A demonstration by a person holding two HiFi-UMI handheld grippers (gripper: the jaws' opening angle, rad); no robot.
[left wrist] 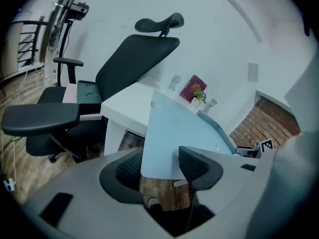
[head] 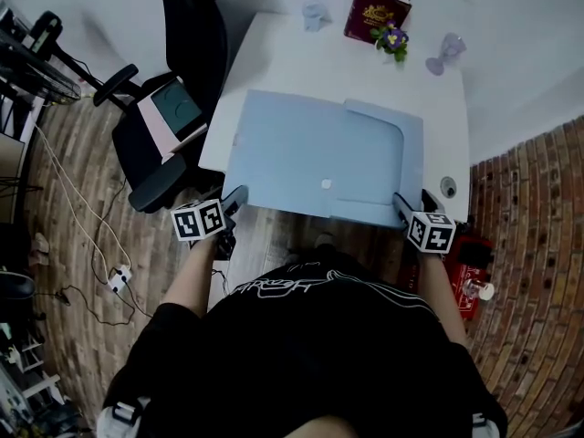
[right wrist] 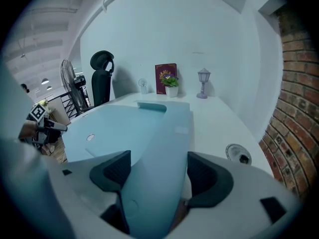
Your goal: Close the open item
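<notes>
Cool, dim light; fisheye-warped, dark edges.

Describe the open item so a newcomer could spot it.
On the white desk, the near half is covered by a light blue folder lying open. It is the largest, flattest thing there; the book, plant and glass stand small at the far edge.

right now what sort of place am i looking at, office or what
Most likely an office or home study: a white desk with an open light blue folder on it, a black office chair beside it, and a standing fan further back.
</notes>
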